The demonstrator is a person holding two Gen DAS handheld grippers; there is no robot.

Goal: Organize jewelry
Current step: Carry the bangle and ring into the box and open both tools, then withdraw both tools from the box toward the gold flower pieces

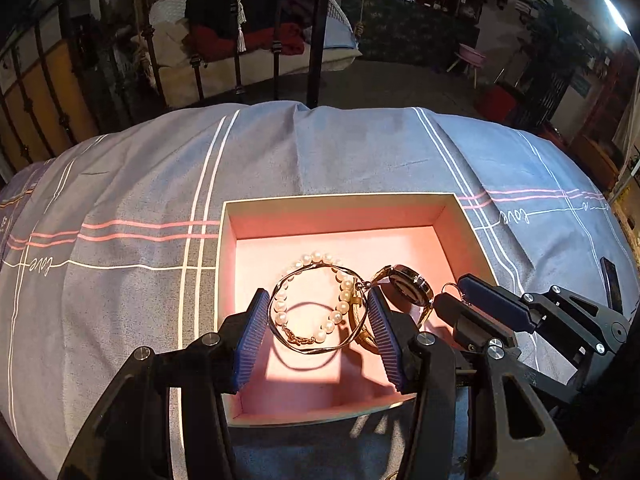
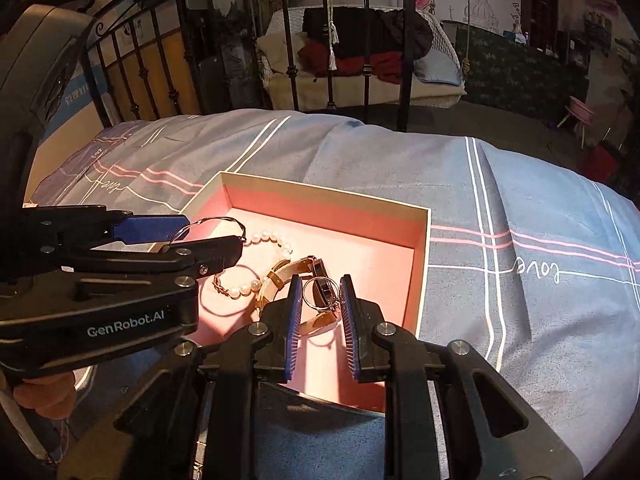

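Pink-lined box (image 1: 456, 216) sits on the striped bedspread (image 1: 340, 152); pearl bracelet (image 1: 344, 296) and watch (image 1: 412, 284) already lie on its floor.

Left gripper (image 1: 318, 320): I have the thin wire bangle (image 1: 320, 350) spanning the gap, its rim touching both blue pads (image 1: 252, 336). Reads as grasped across its width, held over the pearls.

Right gripper (image 2: 320, 308): a small metal ring (image 2: 320, 294) sits between the pads (image 2: 295, 312), touching or nearly so. Jaws are narrow; I cannot tell whether it is clamped or merely framed, since the watch lies just behind it.

Step, as I judge it: depositing, both pieces over the box interior, neither set down yet.

Next move calls for lowering each until it rests on the lining, then opening. The bangle hangs above the pearls, so I would shift it toward bare pink floor to avoid tangling. Grippers are near each other; release one at a time.
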